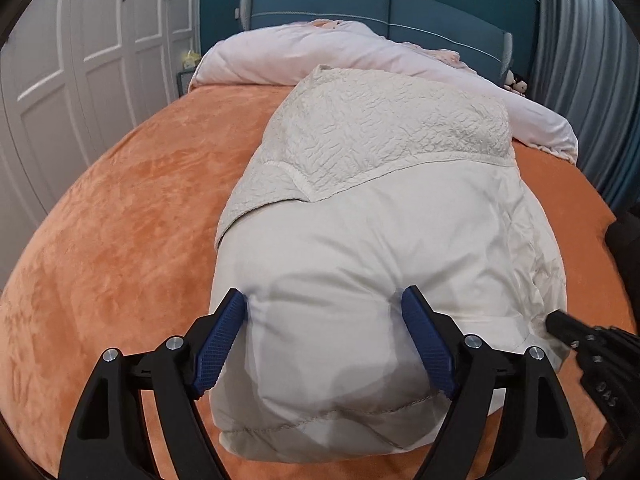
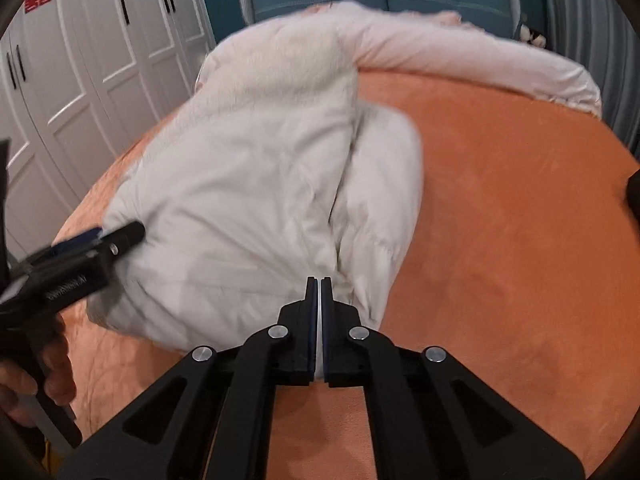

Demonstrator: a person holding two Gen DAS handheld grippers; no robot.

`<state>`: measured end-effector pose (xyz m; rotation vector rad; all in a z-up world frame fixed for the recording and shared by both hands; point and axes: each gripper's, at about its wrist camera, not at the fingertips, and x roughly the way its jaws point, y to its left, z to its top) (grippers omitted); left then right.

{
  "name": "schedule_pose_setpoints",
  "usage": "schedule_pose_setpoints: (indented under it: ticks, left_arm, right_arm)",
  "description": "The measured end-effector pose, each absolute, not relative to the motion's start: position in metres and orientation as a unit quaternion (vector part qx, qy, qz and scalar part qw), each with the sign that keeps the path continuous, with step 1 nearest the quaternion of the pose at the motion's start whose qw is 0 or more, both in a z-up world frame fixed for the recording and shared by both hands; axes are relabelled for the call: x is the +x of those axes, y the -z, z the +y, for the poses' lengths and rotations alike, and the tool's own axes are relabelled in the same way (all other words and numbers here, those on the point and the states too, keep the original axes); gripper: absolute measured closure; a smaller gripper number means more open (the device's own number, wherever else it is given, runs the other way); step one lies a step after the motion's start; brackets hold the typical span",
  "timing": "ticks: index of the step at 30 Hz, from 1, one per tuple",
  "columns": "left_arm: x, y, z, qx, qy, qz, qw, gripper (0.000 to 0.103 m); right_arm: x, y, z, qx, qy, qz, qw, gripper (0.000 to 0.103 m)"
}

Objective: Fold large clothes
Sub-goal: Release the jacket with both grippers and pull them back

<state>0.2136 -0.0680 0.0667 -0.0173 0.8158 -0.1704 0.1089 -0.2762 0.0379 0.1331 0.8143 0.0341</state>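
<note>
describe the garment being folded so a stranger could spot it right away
Start at the big bed with the orange plush cover. On it lies a bulky off-white padded coat, nearer the claws than the pale pink duvet bunched by the teal headboard. Only the coat has a crinkle-textured panel over its far end.

Jacket (image 1: 372,240) lies on bed (image 1: 120,220), directly fwd of left claw (image 1: 324,312); its near end sits btwn that claw's spread fingers. Right claw (image 2: 319,284) at jacket's near right edge, a fold of fabric pinched in it. Bed surface extends fwd & right of right claw. Duvet (image 1: 360,52) lies beyond jacket, across far end of bed, headboard (image 1: 384,8) behind it. Wardrobe (image 1: 80,60) left of both claws.
</note>
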Motion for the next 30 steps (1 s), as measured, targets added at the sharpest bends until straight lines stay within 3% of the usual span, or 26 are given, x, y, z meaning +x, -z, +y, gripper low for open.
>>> schedule_pose_setpoints:
  ticks: [5,13,19,28,30]
  left_arm:
    - [0.203,-0.071,-0.071,-0.015,0.075,0.404,0.912,0.023]
    - [0.184,-0.079,-0.066,-0.018,0.065,0.409,0.910,0.024]
    - [0.175,-0.087,-0.066,-0.015,0.055,0.410,0.910,0.024]
    - [0.153,-0.080,-0.058,-0.001,0.034,0.415,0.909,0.024]
    - [0.146,-0.077,-0.059,0.001,0.029,0.417,0.908,0.024]
  right_arm:
    - [0.114,0.002,-0.290,0.103,0.006,0.446,0.889,0.103]
    - [0.099,-0.050,-0.297,0.091,0.040,0.374,0.922,0.101]
    - [0.149,0.000,-0.308,0.113,0.060,0.475,0.871,0.097]
    - [0.063,-0.039,-0.266,0.083,0.044,0.411,0.907,0.096]
    - [0.063,-0.048,-0.249,0.077,0.036,0.402,0.912,0.090]
